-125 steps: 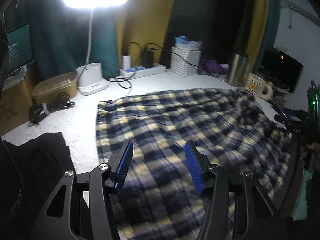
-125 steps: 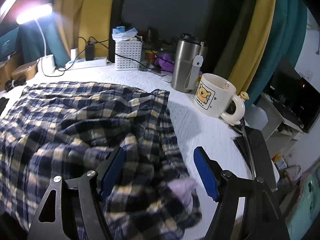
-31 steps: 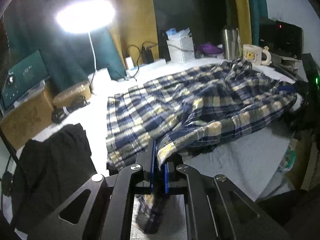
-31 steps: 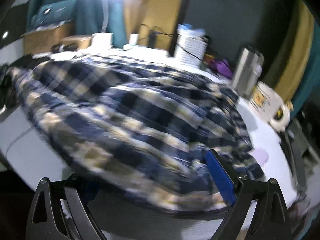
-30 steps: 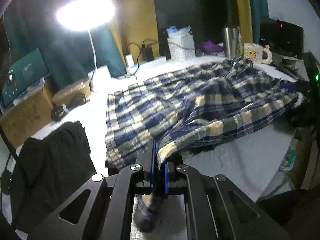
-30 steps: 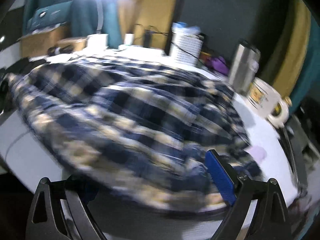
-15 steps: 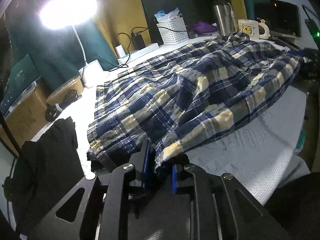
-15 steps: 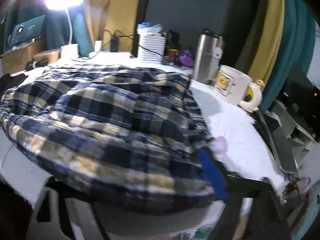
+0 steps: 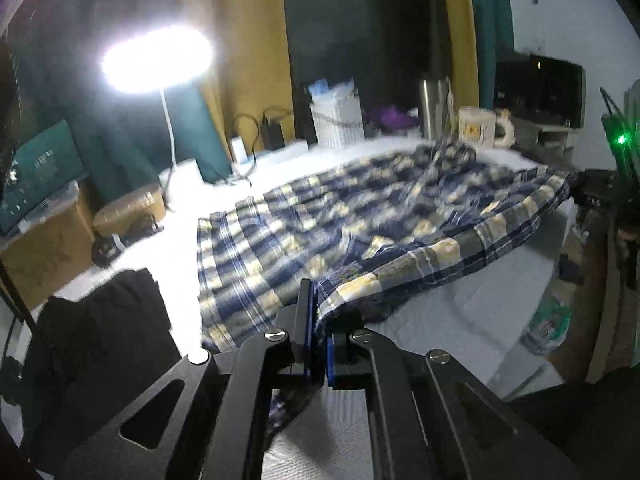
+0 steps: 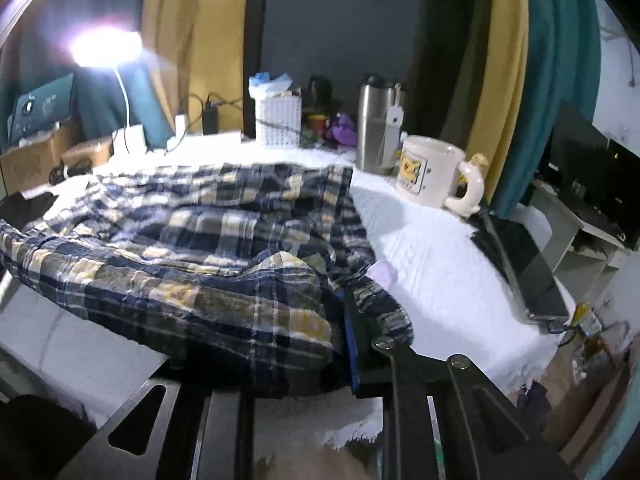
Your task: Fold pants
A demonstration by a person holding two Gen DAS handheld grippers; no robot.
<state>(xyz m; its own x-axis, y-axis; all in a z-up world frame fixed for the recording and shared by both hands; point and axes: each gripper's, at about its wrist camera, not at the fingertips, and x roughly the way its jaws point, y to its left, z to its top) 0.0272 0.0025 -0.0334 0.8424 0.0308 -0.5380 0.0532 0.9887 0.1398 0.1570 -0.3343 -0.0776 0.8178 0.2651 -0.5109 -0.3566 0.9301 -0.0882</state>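
Plaid flannel pants (image 9: 360, 216), navy and yellow, spread over white table cover (image 10: 432, 264). Near edge lifted and stretched between both claws. Left gripper (image 9: 316, 320): clamped on one pant edge. Right gripper (image 10: 340, 320): jaws just closing, bunched fabric pinched between them. Beyond right claw: cartoon mug (image 10: 432, 176), steel tumbler (image 10: 376, 124).

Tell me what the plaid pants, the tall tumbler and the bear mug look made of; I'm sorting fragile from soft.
Plaid pants: soft woven cloth, probably cotton flannel; matte, and it drapes and wrinkles. Tall tumbler: brushed metal, likely stainless steel, with a dull grey sheen. Bear mug: glazed ceramic by its look, glossy cream with a thick handle.
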